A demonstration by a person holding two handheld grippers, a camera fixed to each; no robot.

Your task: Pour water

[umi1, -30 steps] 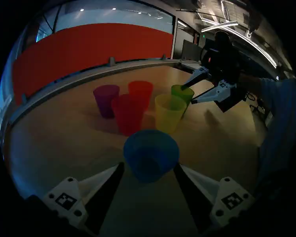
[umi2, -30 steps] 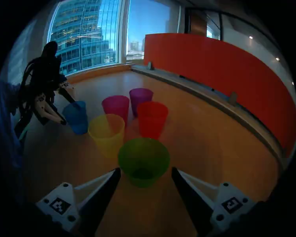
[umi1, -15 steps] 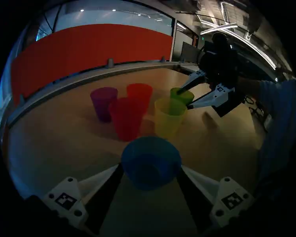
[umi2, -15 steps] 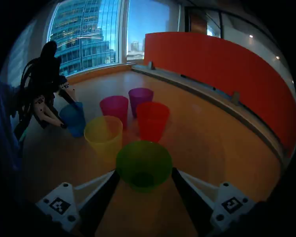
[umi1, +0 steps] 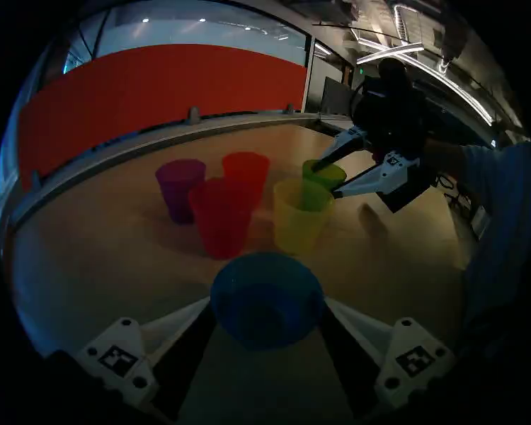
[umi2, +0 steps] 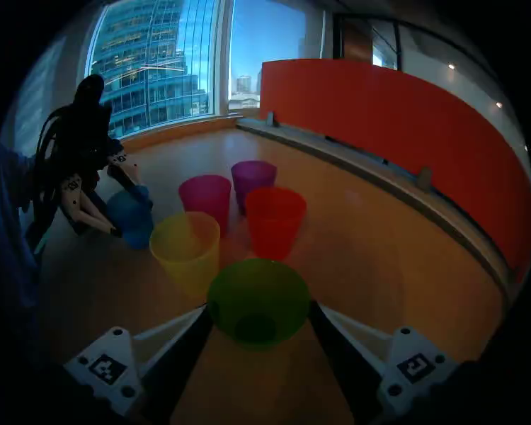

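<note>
Blue cup is gripped between both fingers of the left gripper, green cup between those of the right gripper, and contents cannot be told.

Left hand-held gripper closed on blue cup; right hand-held gripper, green cup.

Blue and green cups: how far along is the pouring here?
Done: the left gripper brackets the blue cup and the right gripper brackets the green cup, with fingers at both sides of each. Whether either grip is firm is unclear. In hand: securing both cups, which are upright. Left: lifting, tilting, pouring; no water stream is visible.
</note>
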